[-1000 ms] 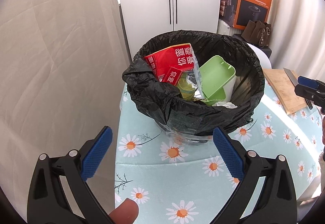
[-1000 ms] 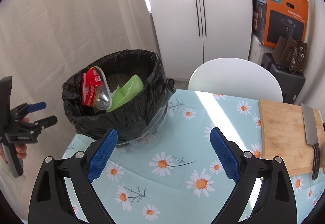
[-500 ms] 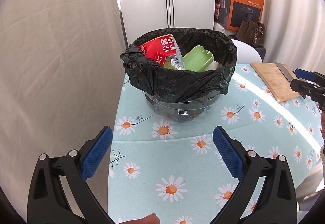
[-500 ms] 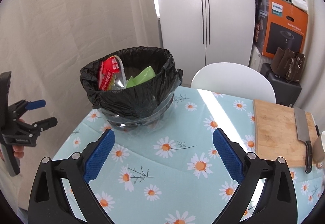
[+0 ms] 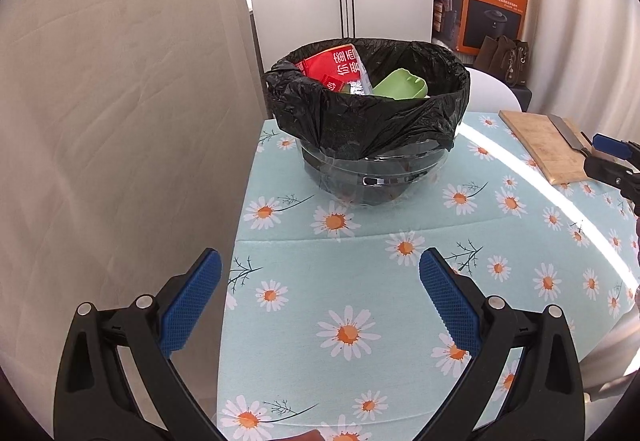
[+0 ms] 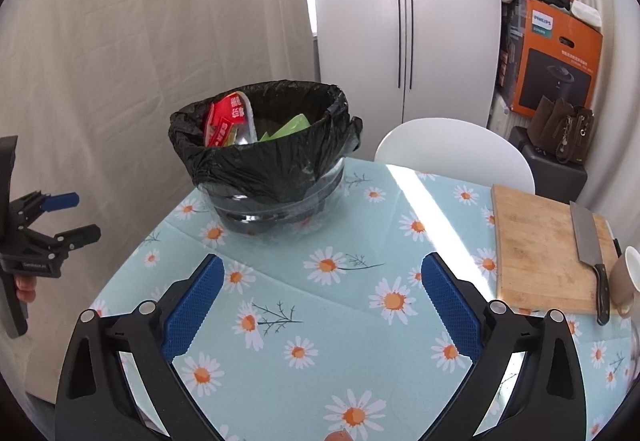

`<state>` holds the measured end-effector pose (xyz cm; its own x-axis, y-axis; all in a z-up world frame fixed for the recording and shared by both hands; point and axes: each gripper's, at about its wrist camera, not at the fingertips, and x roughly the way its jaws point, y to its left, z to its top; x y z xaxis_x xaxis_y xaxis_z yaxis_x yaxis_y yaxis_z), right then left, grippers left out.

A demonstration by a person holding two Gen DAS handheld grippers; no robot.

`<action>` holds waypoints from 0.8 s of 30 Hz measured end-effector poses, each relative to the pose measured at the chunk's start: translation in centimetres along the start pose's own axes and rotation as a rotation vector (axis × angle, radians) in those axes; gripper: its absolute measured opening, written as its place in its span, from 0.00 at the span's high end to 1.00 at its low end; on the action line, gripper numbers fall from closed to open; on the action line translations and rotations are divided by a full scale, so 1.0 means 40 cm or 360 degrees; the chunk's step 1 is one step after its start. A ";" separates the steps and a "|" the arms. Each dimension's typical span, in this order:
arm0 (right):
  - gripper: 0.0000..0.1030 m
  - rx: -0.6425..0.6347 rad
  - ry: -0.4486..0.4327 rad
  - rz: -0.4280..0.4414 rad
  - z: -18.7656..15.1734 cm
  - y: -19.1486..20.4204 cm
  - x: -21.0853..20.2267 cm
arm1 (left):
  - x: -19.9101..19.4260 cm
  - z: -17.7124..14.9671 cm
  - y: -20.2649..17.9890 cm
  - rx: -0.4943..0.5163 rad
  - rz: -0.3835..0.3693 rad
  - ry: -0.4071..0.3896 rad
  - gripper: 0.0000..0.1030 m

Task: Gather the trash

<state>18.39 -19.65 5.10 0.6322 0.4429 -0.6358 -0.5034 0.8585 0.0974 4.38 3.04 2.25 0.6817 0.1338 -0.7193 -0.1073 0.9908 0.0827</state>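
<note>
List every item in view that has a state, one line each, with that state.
left hand-held gripper: open, empty
right hand-held gripper: open, empty
trash bin: upright, black bag lining it, holding trash
red wrapper: inside bin
green container: inside bin
knife: flat on cutting board
cup: tipped sideways

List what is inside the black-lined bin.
The bin holds a red wrapper, a green tray and foil packaging. Anything deeper is hidden by the bag's rim.

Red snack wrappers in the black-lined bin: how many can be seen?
2: a large red printed wrapper leans against the bin's left inner side, and a smaller red packet sits just below it. More may be hidden deeper in the black bin liner.
</note>
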 end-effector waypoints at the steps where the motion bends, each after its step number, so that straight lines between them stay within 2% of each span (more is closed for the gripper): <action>1: 0.08 0.0002 0.0008 0.0005 -0.003 0.000 0.003 | -0.006 -0.001 0.005 -0.0008 0.0007 -0.0008 0.06; 10: 0.08 -0.0044 0.0022 0.0018 -0.021 0.008 0.013 | -0.026 -0.003 0.042 -0.0063 0.0004 -0.0032 0.06; 24: 0.08 -0.0052 0.0007 0.0024 0.002 -0.003 0.012 | -0.017 0.006 0.038 -0.0063 0.0025 -0.0021 0.06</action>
<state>18.81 -19.53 4.84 0.6221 0.4544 -0.6376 -0.5317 0.8429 0.0819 3.94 4.46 3.03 0.6894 0.1499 -0.7087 -0.1464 0.9870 0.0664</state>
